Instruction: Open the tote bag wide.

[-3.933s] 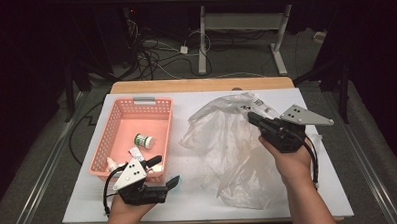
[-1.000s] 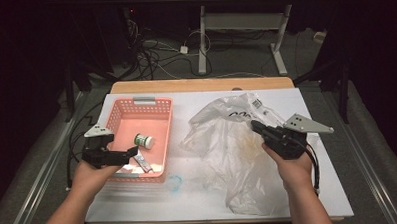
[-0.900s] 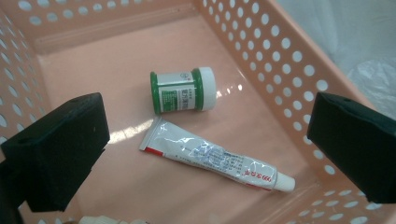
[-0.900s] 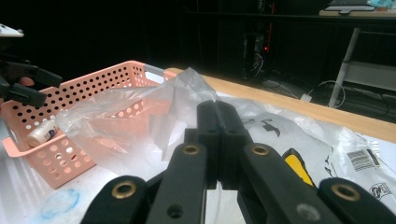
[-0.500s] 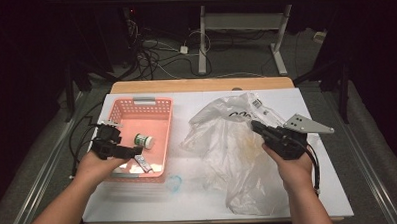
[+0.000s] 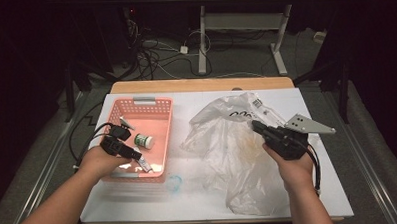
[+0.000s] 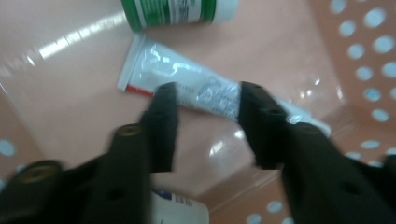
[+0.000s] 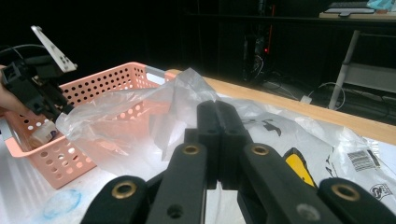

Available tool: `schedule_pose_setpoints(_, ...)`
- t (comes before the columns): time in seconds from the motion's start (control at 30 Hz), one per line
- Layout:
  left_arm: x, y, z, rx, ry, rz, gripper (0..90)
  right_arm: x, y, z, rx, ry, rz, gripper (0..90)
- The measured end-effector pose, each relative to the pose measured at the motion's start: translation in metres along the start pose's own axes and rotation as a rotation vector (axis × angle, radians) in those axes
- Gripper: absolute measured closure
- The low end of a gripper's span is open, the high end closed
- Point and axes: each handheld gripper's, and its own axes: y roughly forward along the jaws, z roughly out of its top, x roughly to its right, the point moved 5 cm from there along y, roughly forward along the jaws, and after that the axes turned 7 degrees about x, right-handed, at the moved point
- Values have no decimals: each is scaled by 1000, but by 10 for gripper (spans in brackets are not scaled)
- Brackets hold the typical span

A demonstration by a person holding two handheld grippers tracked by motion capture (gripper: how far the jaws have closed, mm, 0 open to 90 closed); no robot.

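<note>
The toothpaste tube (image 7: 205, 95) lies on the floor of the pink basket (image 6: 159, 118), at six o'clock from the green-capped jar (image 6: 144, 141). The left gripper (image 7: 208, 109) straddles it, jaws just narrowing, not yet pressing. At three o'clock, the right gripper (image 6: 257, 125) pinches the plastic bag (image 6: 227, 141).

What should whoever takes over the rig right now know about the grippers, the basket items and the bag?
Left gripper: inside the pink basket, jaws just closing around the white tube, not yet pressing it.
Right gripper: jaws shut on an edge of the clear plastic bag, holding it up.
In the basket: the tube and a green-labelled jar.
Nothing visibly bagged yet.
Left, probably: grip the tube, carry it to the bag, then the jar.
</note>
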Motion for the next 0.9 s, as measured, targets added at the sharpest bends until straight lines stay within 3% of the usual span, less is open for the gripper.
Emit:
schedule_pose_setpoints(0.07, -2, 3, 0, -52, 2, 0, 786, 0, 0, 0, 0, 1, 0, 900)
schedule_pose_setpoints(0.13, -1, 7, 0, -99, 11, 0, 882, -1, 0, 0, -1, 1, 1, 900)
schedule_pose_setpoints(0.2, 0, 10, 0, -136, 23, 2, 884, -1, -1, 0, -1, 5, 1, 900)
schedule_pose_setpoints(0.4, -5, 11, 2, -154, 13, 12, 885, -1, -1, 1, 2, 8, -2, 900)
schedule_pose_setpoints(0.5, -1, 13, 2, -169, 33, -6, 885, 0, -1, 1, 1, 7, -4, 900)
schedule_pose_setpoints(0.6, -1, 16, 4, -187, 45, 18, 885, 0, -1, 0, 0, 7, -3, 900)
schedule_pose_setpoints(0.7, -4, 18, 11, -171, 45, 51, 884, 0, 0, 0, -1, 0, 2, 900)
schedule_pose_setpoints(0.9, -3, 27, 27, -113, 51, 58, 884, -1, 0, -1, -3, 3, 4, 900)
